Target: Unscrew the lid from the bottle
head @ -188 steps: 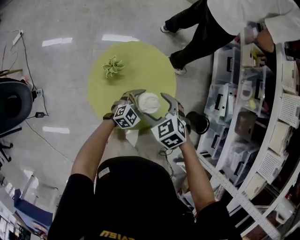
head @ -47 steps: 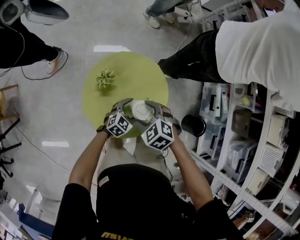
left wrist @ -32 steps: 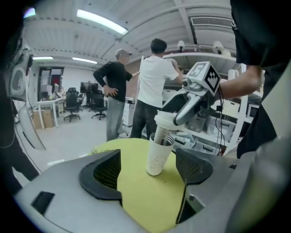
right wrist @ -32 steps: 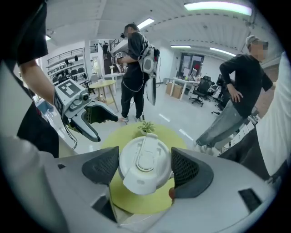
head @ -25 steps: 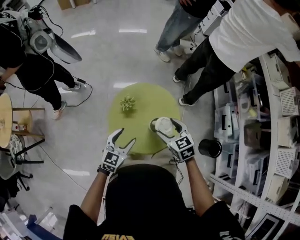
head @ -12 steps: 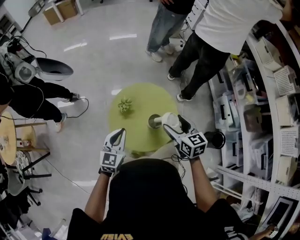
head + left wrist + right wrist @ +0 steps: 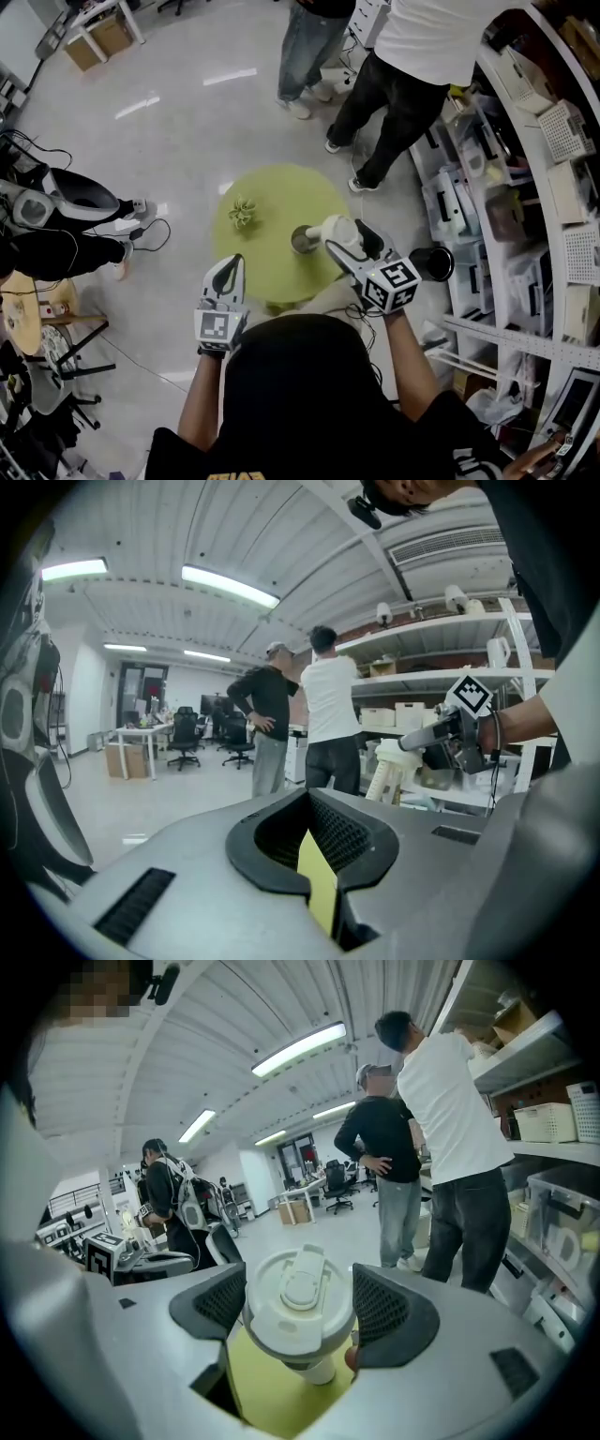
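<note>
Left gripper (image 7: 231, 267) now shut — empty, lid (image 7: 298, 1307) off

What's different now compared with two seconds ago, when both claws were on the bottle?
The left gripper let go of the bottle, drew back toward the person and shut empty. The right gripper, clamped on the lid, carried it off the bottle to the right. The bottle, now open, stays on the table; the plant hasn't moved.
</note>
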The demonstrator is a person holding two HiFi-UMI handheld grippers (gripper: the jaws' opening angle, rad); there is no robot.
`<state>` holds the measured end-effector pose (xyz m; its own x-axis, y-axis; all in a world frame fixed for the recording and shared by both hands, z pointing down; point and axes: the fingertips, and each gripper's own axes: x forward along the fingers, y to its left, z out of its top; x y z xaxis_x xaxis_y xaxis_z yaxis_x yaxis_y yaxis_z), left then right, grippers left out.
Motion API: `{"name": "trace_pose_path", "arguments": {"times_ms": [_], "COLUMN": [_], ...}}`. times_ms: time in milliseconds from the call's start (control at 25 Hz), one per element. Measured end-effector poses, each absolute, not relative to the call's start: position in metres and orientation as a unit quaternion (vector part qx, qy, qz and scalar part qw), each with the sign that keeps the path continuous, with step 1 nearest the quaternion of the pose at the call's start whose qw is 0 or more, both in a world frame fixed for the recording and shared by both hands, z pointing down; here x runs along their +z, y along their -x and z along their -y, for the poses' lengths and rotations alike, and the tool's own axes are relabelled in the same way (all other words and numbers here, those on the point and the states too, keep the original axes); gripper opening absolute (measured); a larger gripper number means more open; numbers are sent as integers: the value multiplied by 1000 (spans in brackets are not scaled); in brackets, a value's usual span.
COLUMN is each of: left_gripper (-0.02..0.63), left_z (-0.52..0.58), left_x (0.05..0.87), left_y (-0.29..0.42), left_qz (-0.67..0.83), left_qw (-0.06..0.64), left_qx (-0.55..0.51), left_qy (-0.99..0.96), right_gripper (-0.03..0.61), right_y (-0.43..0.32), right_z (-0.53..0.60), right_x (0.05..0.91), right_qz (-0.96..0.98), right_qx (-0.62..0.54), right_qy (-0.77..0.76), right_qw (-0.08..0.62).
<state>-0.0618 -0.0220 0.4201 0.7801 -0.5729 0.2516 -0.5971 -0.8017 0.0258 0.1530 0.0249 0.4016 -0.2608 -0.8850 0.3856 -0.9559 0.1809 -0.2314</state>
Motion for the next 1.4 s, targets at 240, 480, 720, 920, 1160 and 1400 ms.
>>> {"name": "trace_pose_path", "arguments": {"times_ms": [240, 480, 720, 920, 1160, 1400], "left_gripper": [17, 17, 17, 17, 17, 17], "left_z": [27, 29, 25, 23, 23, 26], "left_x": [393, 387, 381, 385, 380, 379], "left_y": [62, 61, 49, 51, 54, 57], "left_qz": [330, 327, 330, 330, 323, 330], "left_qw": [62, 58, 64, 64, 61, 55], "left_qx": [86, 83, 69, 76, 78, 75], "left_qy": [-938, -939, -939, -939, -941, -939], "right_gripper": [356, 342, 342, 342, 342, 342], "right_y": [-156, -156, -163, -158, -152, -152], "right_z": [-26, -21, -21, -18, -16, -16], "right_x": [380, 361, 370, 377, 375, 370], "right_qz": [767, 770, 773, 776, 778, 778], "right_qx": [205, 190, 199, 198, 195, 192], "right_qy": [-605, -606, -600, -597, -596, -597], "right_qw": [58, 53, 56, 50, 43, 37]}}
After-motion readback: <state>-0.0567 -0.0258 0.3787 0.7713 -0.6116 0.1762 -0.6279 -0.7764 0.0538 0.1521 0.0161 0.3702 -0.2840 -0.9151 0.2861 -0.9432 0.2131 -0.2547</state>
